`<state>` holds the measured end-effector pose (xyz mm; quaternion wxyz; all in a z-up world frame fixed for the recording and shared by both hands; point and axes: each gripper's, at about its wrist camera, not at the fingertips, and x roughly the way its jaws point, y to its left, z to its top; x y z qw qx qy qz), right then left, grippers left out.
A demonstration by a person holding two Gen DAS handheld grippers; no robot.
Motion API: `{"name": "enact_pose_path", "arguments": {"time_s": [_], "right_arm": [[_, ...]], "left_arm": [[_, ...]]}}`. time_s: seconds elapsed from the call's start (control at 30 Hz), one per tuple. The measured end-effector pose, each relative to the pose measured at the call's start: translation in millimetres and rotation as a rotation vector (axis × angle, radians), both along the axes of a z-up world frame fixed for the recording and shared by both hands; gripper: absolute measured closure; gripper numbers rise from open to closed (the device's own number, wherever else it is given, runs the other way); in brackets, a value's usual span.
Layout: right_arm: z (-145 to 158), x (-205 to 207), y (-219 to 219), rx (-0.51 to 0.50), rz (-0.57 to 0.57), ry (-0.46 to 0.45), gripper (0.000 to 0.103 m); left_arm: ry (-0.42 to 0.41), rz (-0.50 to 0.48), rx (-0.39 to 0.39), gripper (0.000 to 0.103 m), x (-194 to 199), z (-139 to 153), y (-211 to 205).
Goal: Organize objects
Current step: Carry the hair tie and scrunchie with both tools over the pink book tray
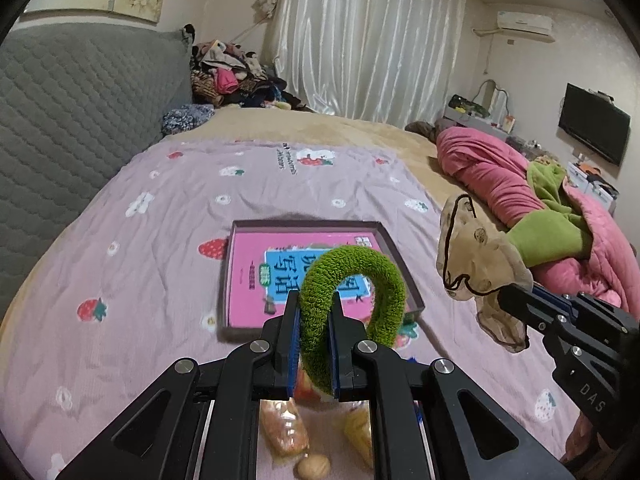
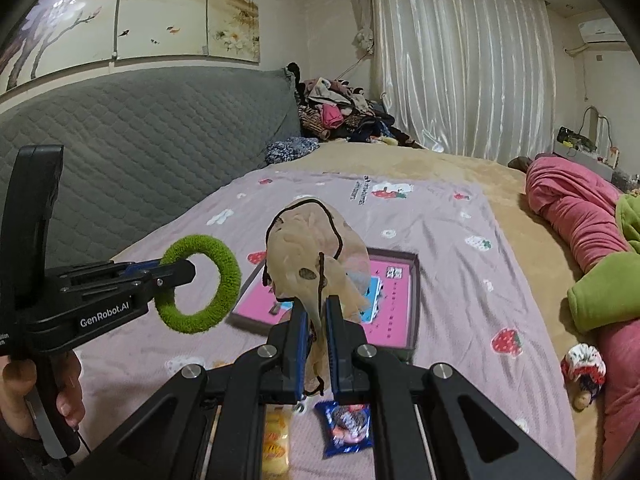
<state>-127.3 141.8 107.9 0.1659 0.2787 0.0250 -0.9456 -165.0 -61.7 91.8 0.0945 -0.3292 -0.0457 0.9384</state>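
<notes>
Bed with strawberry sheet (image 1: 120, 232); left gripper (image 1: 314, 312) clenched on green ring (image 1: 352, 300), right gripper (image 2: 316, 320) clenched on beige pouch (image 2: 316, 248), both held above the shallow box (image 1: 304, 276) just ahead of the jaws; snack packets (image 2: 346, 426) below them

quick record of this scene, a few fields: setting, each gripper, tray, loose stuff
setting: bed with a lilac strawberry-print sheet
left gripper: shut on a green fuzzy ring, held above the sheet
right gripper: shut on a beige drawstring pouch, held above the sheet
tray: shallow dark box on the sheet, pink book lying flat inside
loose items: blue snack packet, yellow-orange snack packets, walnut, all on the sheet near the camera
far side: pink quilt, clothes pile
</notes>
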Motion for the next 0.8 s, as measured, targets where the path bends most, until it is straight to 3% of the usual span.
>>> {"name": "enact_pose_path", "arguments": {"time_s": [0.57, 0.8], "right_arm": [[29, -80, 7, -0.022, -0.028, 0.050, 0.094], [27, -114, 13, -0.026, -0.047, 0.062, 0.094]], "left_arm": [[0.014, 0.004, -0.047, 0.091, -90, 18, 9], [0.020, 0.024, -0.056, 0.091, -131, 16, 2]]}}
